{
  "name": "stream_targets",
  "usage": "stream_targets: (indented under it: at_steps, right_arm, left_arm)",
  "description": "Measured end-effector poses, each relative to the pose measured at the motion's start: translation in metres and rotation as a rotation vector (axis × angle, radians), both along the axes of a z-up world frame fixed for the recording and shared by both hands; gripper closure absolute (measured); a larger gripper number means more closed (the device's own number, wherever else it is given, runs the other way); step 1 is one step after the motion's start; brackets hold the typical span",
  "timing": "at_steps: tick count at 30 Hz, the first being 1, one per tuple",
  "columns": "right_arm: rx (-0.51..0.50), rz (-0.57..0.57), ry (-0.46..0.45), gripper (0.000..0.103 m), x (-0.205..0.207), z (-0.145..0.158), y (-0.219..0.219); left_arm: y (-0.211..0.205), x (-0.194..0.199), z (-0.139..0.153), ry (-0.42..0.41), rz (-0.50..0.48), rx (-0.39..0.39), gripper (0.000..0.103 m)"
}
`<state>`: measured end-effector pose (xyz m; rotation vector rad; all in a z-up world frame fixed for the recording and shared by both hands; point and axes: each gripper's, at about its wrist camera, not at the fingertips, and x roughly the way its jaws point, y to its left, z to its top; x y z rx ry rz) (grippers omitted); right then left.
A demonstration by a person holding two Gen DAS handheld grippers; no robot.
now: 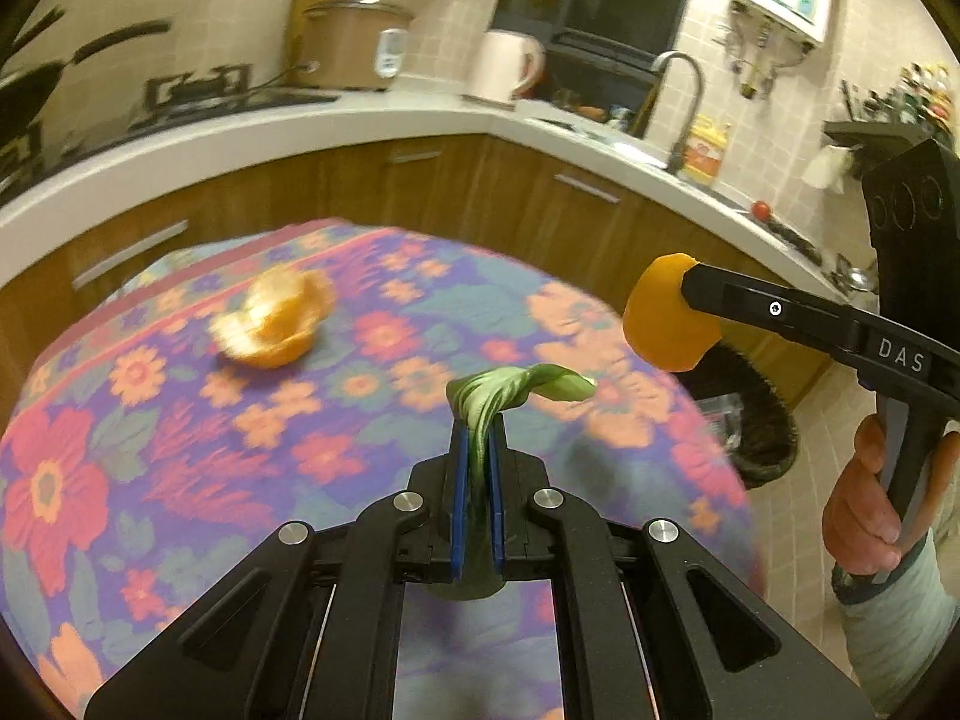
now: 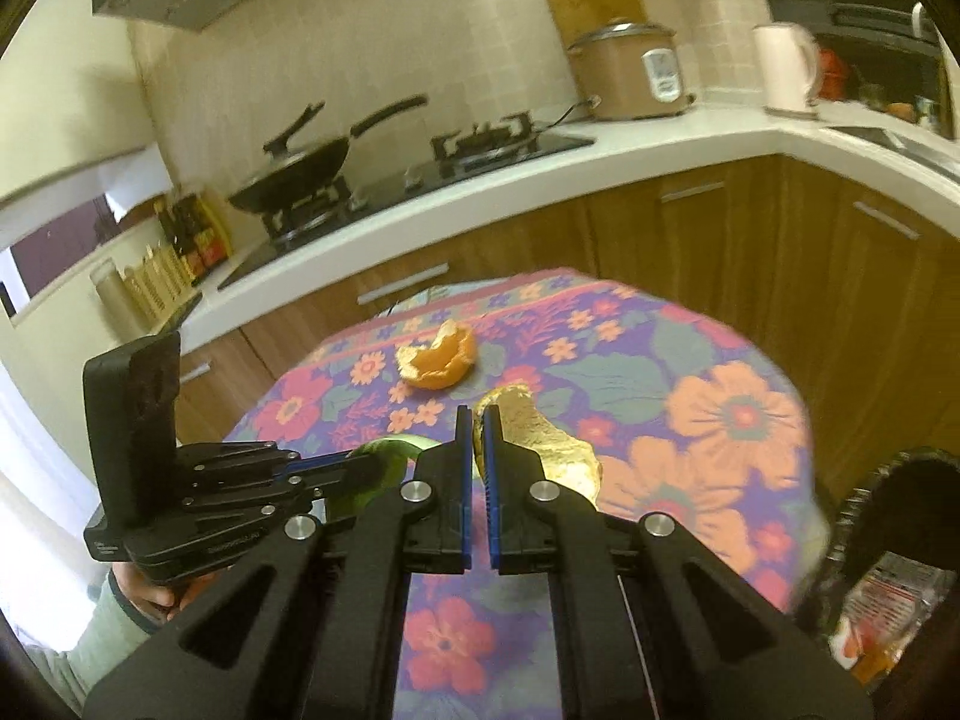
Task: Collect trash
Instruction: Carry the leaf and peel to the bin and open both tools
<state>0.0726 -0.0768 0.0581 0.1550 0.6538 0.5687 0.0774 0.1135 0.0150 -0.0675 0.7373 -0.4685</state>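
Right gripper (image 2: 478, 420) pinches an orange peel (image 2: 534, 438) between blue pads; the peel curls away toward 2 o'clock from the tips, clear of the cloth. Left gripper (image 1: 478, 441) is pressed together on a green leaf (image 1: 510, 390), whose long axis runs up out of the tips and bends toward 2 o'clock.

Both loads are airborne over the table (image 1: 150, 432).

Bin (image 2: 888, 546), dark-rimmed with wrappers inside, sits off the table edge at 4 o'clock in the right wrist view. In the left wrist view it lies at 3 o'clock (image 1: 762, 420), beyond and below the right gripper (image 1: 678, 288). Judgement: right hand is the nearer one to the bin, so its drop comes first; the left must cross behind it.

One peel cup (image 2: 438, 360) rests on the cloth at 12 o'clock, untouched, well apart from both tips.
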Motion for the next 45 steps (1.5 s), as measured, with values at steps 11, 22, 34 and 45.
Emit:
stream_targets:
  at_steps: [11,22,34,45]
  right_arm:
    - [0.017,-0.207,-0.037,0.101,-0.039,0.008,-0.123]
    - [0.021,-0.403,0.048,0.101,-0.044,-0.032,-0.225]
    - [0.156,-0.588,0.299,0.101,-0.019,-0.094,-0.306]
    - [0.212,-0.622,0.364,0.091,-0.017,-0.113,-0.32]
  left_arm:
    - [-0.115,-0.002,0.015,-0.024,-0.176,0.008,0.099]
    - [-0.233,0.011,-0.004,0.055,-0.328,0.016,0.099]
    - [-0.31,0.04,-0.043,0.164,-0.353,0.061,0.097]
    - [-0.296,0.044,-0.044,0.19,-0.342,-0.028,0.056]
